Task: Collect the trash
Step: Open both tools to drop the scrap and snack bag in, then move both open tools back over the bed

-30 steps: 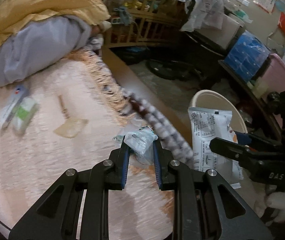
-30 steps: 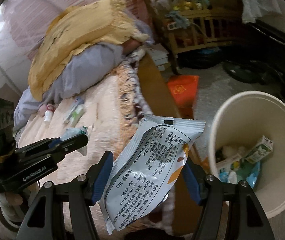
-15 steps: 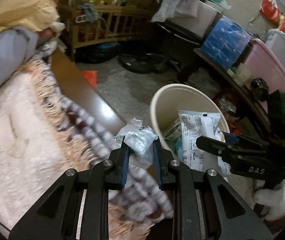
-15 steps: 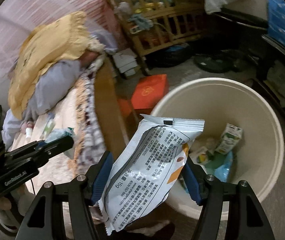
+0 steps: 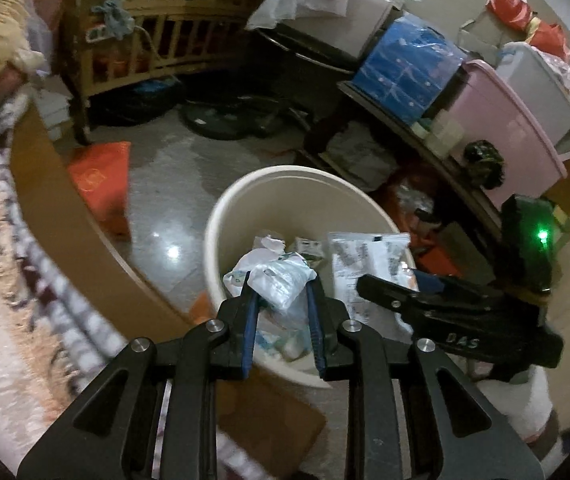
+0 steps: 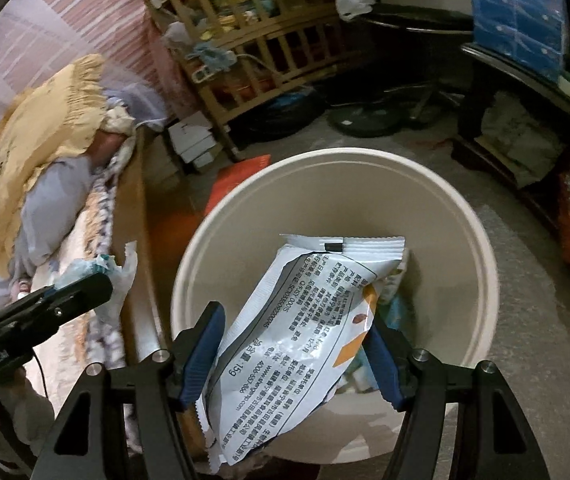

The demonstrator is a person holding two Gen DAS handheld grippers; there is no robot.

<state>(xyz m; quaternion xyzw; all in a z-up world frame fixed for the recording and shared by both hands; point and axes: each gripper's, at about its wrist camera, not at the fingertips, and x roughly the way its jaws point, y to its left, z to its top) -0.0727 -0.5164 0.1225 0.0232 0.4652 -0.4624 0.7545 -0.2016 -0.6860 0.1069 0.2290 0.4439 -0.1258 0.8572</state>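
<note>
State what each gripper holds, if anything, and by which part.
Left gripper: crumpled plastic wrapper, pinched at its lower bunched end. Right gripper: snack packet, clamped across its middle by the side edges.

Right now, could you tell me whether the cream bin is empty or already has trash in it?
Not empty: the cream bin already holds a small carton and other scraps at its bottom.

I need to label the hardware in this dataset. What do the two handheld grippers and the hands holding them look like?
Both grippers, left gripper and right gripper, have matte black angular open-frame fingers with silver pivot bolts and ribbed blue pads. The right one's body carries white "DAS" lettering and a black box with a green light. The left one's side has partly legible white lettering. A white glove covers the right hand.
</note>
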